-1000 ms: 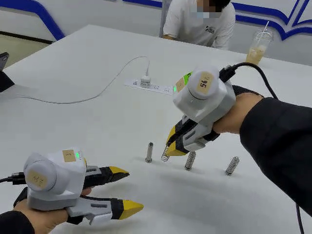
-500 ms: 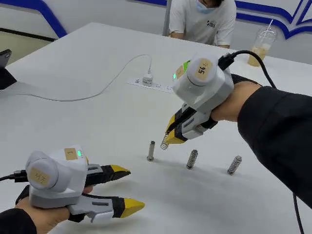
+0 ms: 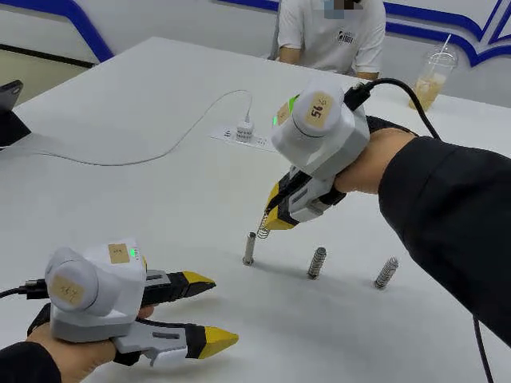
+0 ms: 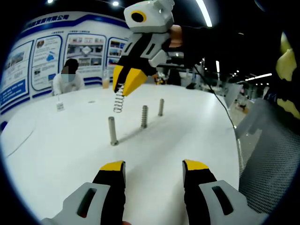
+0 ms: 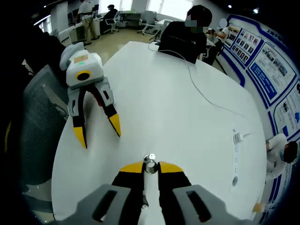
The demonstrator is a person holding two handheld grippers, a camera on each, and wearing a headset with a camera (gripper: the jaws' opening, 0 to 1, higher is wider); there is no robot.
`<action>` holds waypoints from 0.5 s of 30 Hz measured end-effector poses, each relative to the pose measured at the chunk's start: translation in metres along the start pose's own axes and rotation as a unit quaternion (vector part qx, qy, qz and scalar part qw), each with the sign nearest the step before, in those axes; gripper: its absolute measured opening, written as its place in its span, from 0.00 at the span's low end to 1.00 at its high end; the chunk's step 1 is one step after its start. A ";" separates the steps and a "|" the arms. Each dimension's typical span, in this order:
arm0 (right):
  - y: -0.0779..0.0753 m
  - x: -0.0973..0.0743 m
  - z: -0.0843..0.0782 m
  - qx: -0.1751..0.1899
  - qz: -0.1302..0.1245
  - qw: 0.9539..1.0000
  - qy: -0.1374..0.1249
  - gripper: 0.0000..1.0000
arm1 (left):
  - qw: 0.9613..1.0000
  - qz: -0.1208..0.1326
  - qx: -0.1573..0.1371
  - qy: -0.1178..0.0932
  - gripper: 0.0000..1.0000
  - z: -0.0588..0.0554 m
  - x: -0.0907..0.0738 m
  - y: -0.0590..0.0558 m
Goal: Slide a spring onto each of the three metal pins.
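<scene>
Right hand-held gripper [image 3: 270,221] is pinched narrow on a small coiled wire spring [image 3: 263,227]. The spring's top is hidden between the yellow tips; the lower coils hang free, tilted. Its lower end sits just above and beside the top of the bare pin [image 3: 250,248], leftmost of three; touching or not, cannot tell. Bare pin is a smooth grey metal cylinder, upright on the white matte surface [image 3: 160,199]. Middle pin [image 3: 317,262] and right pin [image 3: 386,273] each wear a coil spring, so their shafts are mostly hidden. Left hand-held gripper [image 3: 209,309] is at near left, jaws wide apart, holding nothing, low over the surface, well apart from the pins. Jaws are black with yellow wedge tips, body grey-white plastic. Right gripper view shows a small round metal thing between the tips, too blurred to say whether spring end or pin top. Far side: white power strip [image 3: 239,136] with thin cable, clear plastic cup [image 3: 431,78] with straw, and a seated person [image 3: 331,36] cut off at the top edge.
</scene>
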State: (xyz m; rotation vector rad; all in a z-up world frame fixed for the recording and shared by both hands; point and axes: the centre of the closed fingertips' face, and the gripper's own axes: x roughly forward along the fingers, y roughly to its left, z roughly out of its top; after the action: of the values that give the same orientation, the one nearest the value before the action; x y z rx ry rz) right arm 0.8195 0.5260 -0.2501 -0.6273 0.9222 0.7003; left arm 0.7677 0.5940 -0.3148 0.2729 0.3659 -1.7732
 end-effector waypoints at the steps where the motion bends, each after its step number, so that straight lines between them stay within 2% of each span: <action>1: 0.000 0.001 0.001 0.000 0.000 1.000 0.000 0.12 | 1.000 0.000 0.000 0.000 0.50 0.000 0.000 0.000; 15: -0.001 0.008 0.004 -0.004 0.006 1.000 0.008 0.12 | 1.000 0.002 -0.003 -0.002 0.50 -0.001 -0.002 0.000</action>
State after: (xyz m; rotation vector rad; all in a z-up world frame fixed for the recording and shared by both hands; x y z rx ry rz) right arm 0.8260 0.5308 -0.2552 -0.6352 0.9386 0.7108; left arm 0.7686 0.5961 -0.3146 0.2663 0.3675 -1.7680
